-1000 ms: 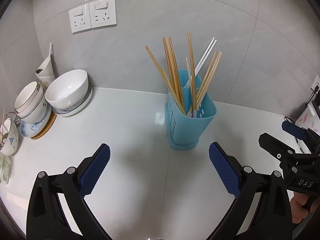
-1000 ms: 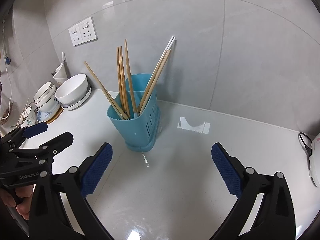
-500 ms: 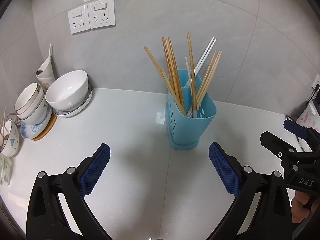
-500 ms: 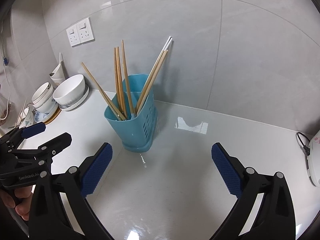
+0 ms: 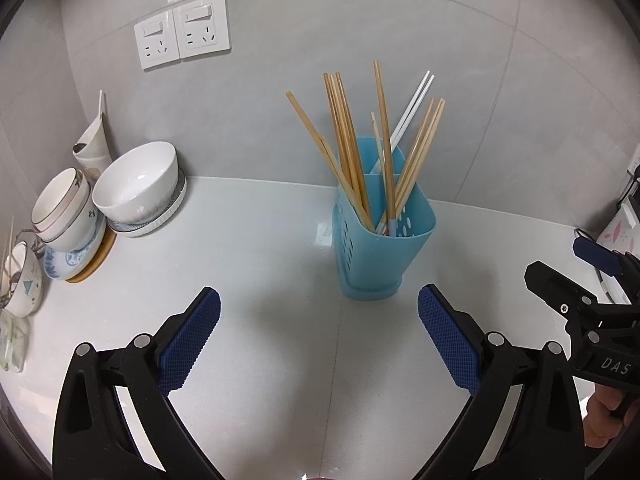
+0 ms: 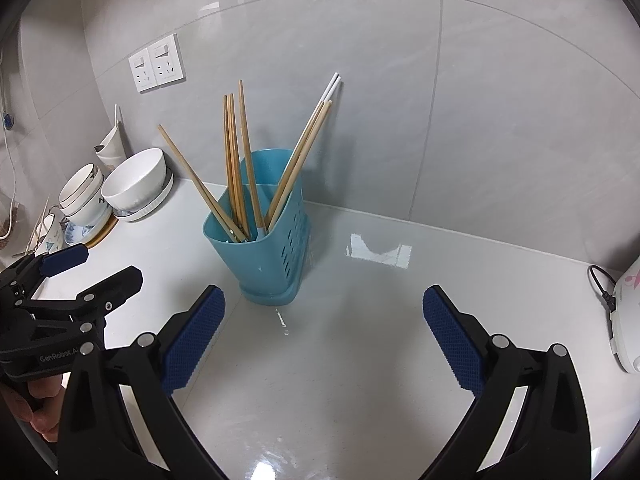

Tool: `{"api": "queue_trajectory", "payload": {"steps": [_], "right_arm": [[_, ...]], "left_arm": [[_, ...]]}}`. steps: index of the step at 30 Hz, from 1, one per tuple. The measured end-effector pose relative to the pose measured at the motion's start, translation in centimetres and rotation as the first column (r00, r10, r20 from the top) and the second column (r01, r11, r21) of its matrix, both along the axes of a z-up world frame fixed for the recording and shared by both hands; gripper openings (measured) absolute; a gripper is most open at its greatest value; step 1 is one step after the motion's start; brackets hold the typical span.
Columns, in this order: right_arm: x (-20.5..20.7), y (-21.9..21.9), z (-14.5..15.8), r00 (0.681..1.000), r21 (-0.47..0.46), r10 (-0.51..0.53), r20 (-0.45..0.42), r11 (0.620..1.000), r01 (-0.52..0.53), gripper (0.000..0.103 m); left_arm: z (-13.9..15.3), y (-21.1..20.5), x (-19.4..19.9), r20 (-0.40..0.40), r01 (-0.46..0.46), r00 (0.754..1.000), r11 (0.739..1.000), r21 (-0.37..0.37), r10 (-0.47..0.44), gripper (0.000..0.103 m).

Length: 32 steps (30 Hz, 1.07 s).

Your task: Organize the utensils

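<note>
A blue perforated utensil holder (image 5: 382, 248) (image 6: 264, 256) stands upright on the white counter near the wall. Several wooden chopsticks (image 5: 344, 148) (image 6: 234, 164) and a white pair (image 5: 412, 108) (image 6: 330, 88) lean in it. My left gripper (image 5: 318, 336) hangs open in front of the holder with nothing between its blue pads. My right gripper (image 6: 322, 336) is open too, just right of the holder and nearer than it, and holds nothing. Each gripper shows at the edge of the other's view: the right gripper (image 5: 568, 280), the left gripper (image 6: 86, 276).
Stacked bowls and plates (image 5: 120, 196) (image 6: 120, 192) sit at the left by the wall, under a double wall socket (image 5: 182, 36). A white appliance with a cable (image 6: 628, 312) stands at the right edge. Bare counter (image 6: 360, 380) lies in front of the holder.
Both views have drifted slightly; the holder sits a little further left in the right wrist view. Both grippers stay open and hold nothing.
</note>
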State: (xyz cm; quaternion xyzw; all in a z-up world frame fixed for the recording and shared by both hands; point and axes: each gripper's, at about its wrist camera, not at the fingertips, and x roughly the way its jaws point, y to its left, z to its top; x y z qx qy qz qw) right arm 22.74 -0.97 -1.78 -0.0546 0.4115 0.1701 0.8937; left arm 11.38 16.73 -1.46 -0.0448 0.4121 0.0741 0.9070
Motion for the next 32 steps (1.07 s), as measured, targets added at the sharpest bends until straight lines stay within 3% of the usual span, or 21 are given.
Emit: {"api": "queue_trajectory", "payload": {"steps": [32], "right_arm": [[0.32, -0.24, -0.3, 1.0, 0.0, -0.002, -0.011, 1.0, 0.002, 0.095]], "left_arm": [[-0.15, -0.53, 0.78, -0.01, 0.01, 1.0, 1.0, 0.019, -0.01, 0.097]]}}
